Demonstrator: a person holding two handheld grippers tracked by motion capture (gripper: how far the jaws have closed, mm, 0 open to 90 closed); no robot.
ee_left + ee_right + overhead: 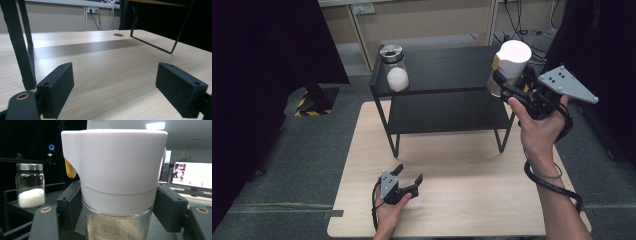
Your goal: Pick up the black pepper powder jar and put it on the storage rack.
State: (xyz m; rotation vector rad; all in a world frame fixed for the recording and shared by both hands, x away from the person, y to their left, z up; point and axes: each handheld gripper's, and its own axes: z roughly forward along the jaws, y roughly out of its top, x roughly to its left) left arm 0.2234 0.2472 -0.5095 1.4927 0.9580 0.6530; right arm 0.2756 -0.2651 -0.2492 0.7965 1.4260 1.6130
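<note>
Two grippers in use; right gripper (507,86) is up at the right end of the black shelf rack (447,70), jaws closed around a white-lidded glass jar (510,62) w/ tan powder inside; jaws press the jar at the seam where lid meets glass, one on each side, seen close in right gripper view (113,202); jar is upright, at the top shelf's right edge; can't tell if its base touches the shelf or hangs just off it; small yellow tab sticks out on the lid's side (70,171). Left gripper (408,179) sits low near the front of the wooden tabletop (462,200), jaws spread wide, nothing between them; left gripper view shows bare tabletop (112,72) between both jaws, rack leg (25,62) just to the left. 2nd jar, metal-lidded w/ white granules (394,67), stands upright at the top shelf's left end, well apart from the held jar; also seen in right gripper view (30,186).
</note>
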